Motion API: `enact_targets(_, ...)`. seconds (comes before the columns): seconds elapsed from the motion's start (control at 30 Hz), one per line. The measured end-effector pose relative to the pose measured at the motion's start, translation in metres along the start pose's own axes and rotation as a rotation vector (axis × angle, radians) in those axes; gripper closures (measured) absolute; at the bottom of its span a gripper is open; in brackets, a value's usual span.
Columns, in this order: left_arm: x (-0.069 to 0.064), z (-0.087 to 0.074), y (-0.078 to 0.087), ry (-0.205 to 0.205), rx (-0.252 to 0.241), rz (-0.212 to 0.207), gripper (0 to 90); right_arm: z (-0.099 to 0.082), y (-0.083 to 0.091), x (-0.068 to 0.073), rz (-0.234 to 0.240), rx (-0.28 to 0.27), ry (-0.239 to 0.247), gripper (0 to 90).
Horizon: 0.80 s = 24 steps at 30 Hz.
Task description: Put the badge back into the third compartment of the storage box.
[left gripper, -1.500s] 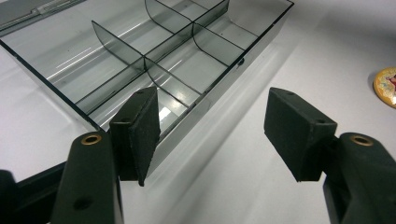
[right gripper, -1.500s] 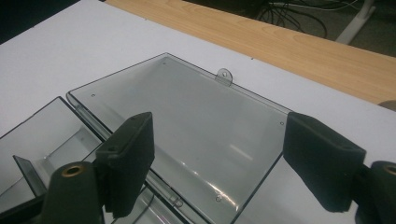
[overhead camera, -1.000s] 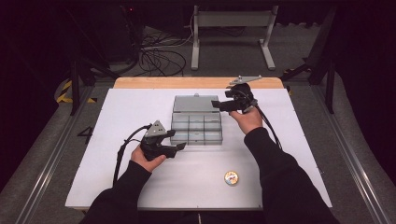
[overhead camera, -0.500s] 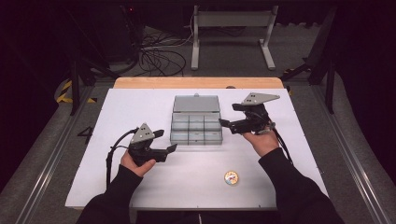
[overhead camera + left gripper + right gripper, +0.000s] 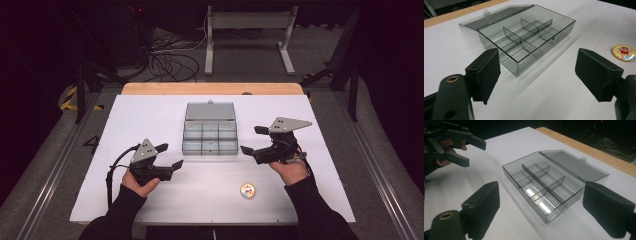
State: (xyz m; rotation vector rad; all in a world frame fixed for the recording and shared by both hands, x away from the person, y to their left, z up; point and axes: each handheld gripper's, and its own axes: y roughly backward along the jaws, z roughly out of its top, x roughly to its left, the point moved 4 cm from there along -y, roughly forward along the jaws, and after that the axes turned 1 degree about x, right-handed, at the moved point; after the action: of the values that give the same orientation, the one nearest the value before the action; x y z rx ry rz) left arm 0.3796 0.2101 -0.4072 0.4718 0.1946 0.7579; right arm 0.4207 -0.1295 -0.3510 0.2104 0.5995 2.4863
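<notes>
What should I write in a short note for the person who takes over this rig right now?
Left gripper: open, holds nothing; jaws just opened wider.
Right gripper: open, holds nothing; jaws just opened wider.
Compartment box: mid-table between both grippers, lid laid flat open, compartments look empty.
Cartoon badge: on the white table, near edge, outside the box.
Done: box opened.
Left, probably: put the badge into a compartment, close the lid.

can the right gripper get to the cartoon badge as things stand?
Probably yes. The badge lies alone on bare white table in front of the clear box, nothing between it and the right gripper, whose fingers stand open and empty. It would need to swing back toward the person.
</notes>
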Motion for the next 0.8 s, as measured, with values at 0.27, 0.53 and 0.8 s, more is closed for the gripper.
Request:
enact_targets(0.27,0.005,-0.002,0.004,0.031,-0.009,-0.003,22.4,-0.006,0.019,0.004,0.002,-0.031,-0.008,14.1)
enact_targets(0.53,0.004,-0.003,0.003,0.011,-0.008,0.007,22.5,-0.011,0.023,0.007,0.012,-0.014,0.006,12.0)
enact_targets(0.8,0.004,-0.004,0.003,0.028,0.002,0.000,23.2,-0.015,0.028,0.015,0.038,-0.011,0.024,9.5)
